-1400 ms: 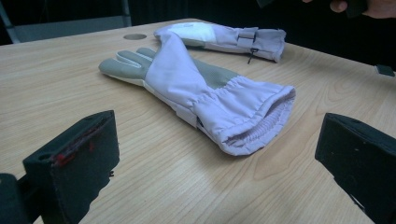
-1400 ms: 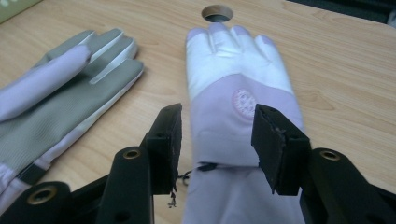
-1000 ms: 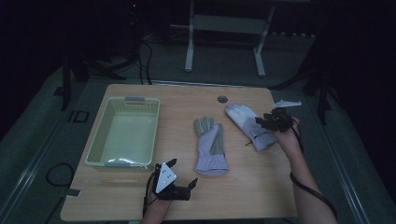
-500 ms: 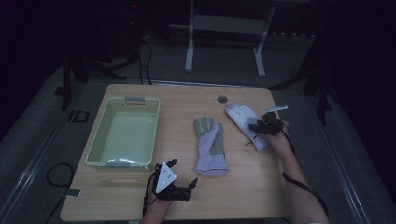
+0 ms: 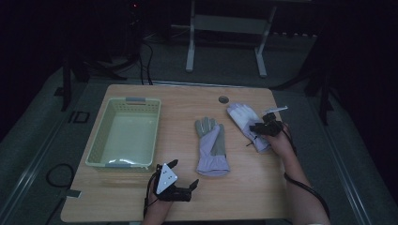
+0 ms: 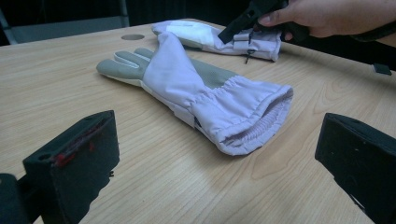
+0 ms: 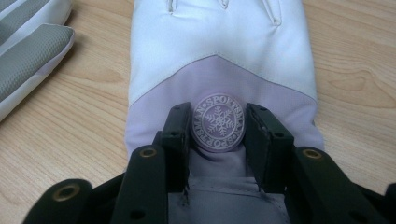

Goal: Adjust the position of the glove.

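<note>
**Right claw pinches the far glove at its badge**

Toward the right of the high view, the right gripper (image 5: 263,129) sits low on the pale glove (image 5: 246,121) that lies slanted near the table's right edge, fingers pointing to the upper left of the frame. Its jaws have just been closing, and the right gripper view shows why: the two black pads stand on either side of a round snowflake badge (image 7: 219,122) on the back of the glove, pressed against a raised fold of lilac cloth between them. The white finger part of that glove runs off the top of that frame, and the wooden table (image 7: 79,116) shows on both sides.

A second glove (image 5: 212,149) lies flat at the middle of the table, cuff toward the bottom of the frame, grey palm patches up. It is just beside the gripped one, apart from it as far as I can see.

Lower left of centre, the left gripper (image 5: 183,183) rests on the table near the bottom edge, jaws wide apart with nothing between them; in the left gripper view they frame the middle glove's open cuff from well back.

A pale green basket (image 5: 96,150) stands at the left of the table. A small round hole (image 5: 223,99) shows near the far edge.
</note>
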A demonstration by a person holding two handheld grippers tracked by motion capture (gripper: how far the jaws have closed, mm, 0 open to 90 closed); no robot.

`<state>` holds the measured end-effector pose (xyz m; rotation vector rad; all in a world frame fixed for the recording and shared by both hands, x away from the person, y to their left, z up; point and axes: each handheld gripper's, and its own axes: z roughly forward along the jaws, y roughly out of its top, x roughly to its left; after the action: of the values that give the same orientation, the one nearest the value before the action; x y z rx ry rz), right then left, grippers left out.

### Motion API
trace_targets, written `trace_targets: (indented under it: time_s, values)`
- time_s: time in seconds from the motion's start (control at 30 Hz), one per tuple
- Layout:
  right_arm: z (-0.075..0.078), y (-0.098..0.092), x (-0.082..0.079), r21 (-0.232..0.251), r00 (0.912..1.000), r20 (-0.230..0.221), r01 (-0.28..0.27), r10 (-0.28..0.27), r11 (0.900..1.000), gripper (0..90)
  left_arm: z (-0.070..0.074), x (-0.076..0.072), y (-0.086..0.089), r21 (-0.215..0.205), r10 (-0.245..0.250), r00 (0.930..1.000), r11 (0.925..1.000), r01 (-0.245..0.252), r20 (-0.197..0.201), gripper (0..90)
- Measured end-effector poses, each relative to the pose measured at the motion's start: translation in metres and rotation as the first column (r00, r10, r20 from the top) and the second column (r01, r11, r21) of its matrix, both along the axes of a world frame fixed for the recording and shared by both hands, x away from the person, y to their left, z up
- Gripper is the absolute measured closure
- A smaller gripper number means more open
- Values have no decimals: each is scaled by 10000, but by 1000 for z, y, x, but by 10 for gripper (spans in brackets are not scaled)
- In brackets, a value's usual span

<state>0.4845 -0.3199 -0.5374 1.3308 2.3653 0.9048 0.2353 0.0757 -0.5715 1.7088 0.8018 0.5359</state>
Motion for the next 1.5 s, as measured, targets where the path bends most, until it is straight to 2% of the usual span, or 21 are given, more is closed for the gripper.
trace_targets:
  time_s: [0.17,0.3,0.37,0.47,0.5,0.57,0.63,0.67,0.7,0.73,0.8,0.87,0.9,0.97,1.07,1.17,1.23,1.27,1.4,1.5]
  values:
    - [4,8,-3,-360,9998,-28,178,-179,9992,749,0,0,0,-3,4,10000,10000,-4,3,0]
    - [10,7,-6,221,9978,-450,492,-482,9985,786,0,0,0,-8,9,10000,10000,-9,-5,0]
    - [16,7,-11,319,9976,-479,523,-507,9981,793,0,0,0,-19,14,10000,10000,-14,-11,0]
    - [27,8,-21,484,9978,-313,600,-585,9970,796,0,0,0,-28,23,10000,10000,-23,-12,0]
    - [31,8,-25,582,9970,-135,765,-758,9954,797,0,0,0,-33,28,10000,10000,-28,-22,0]
    - [41,6,-33,907,9955,-50,948,-948,9914,800,0,0,0,-54,29,10000,10000,-29,-34,0]
    - [53,4,-43,1352,9934,-193,1148,-1133,9841,801,0,0,0,-46,33,10000,10000,-33,-21,0]
    - [53,4,-43,1352,9934,-193,1148,-1133,9841,801,0,0,0,-46,33,10000,10000,-33,-21,0]
    - [57,3,-47,1373,9927,-67,1201,-1203,9832,801,0,0,0,-38,36,10000,10000,-36,-13,0]
    - [67,3,-58,1355,9894,168,1410,-1446,9807,801,0,0,0,-32,36,10000,10000,-36,-12,0]
    - [76,2,-68,1571,9870,315,1511,-1579,9760,802,0,0,0,-48,35,10000,10000,-36,-9,0]
    - [85,1,-78,1681,9814,514,1739,-1848,9703,804,0,0,0,-47,40,10000,10000,-40,-4,0]
    - [88,2,-82,1607,9808,564,1755,-1866,9713,804,0,0,0,-49,38,10000,10000,-38,-7,0]
    - [96,2,-91,1342,9742,770,2007,-2121,9704,804,0,0,0,-59,42,10000,10000,-42,-5,0]
    - [108,-2,-103,1483,9630,917,2385,-2534,9598,805,0,0,0,-25,72,10000,10000,-72,6,0]
    - [116,-5,-117,1353,9439,1261,2884,-3052,9479,805,0,0,0,20,109,9999,9999,-109,16,0]
    - [115,-4,-124,1122,9332,1460,3142,-3284,9427,804,0,0,0,17,102,9999,9999,-102,8,0]
    - [112,-4,-127,1113,9309,1450,3213,-3352,9404,804,0,0,0,6,101,9999,9999,-101,7,0]
    - [97,-7,-132,1149,9185,1211,3637,-3764,9244,803,0,0,0,51,93,10000,9999,-93,19,0]
    - [79,-7,-133,1235,9134,880,3858,-3973,9143,802,0,0,0,65,95,10000,9999,-96,29,0]
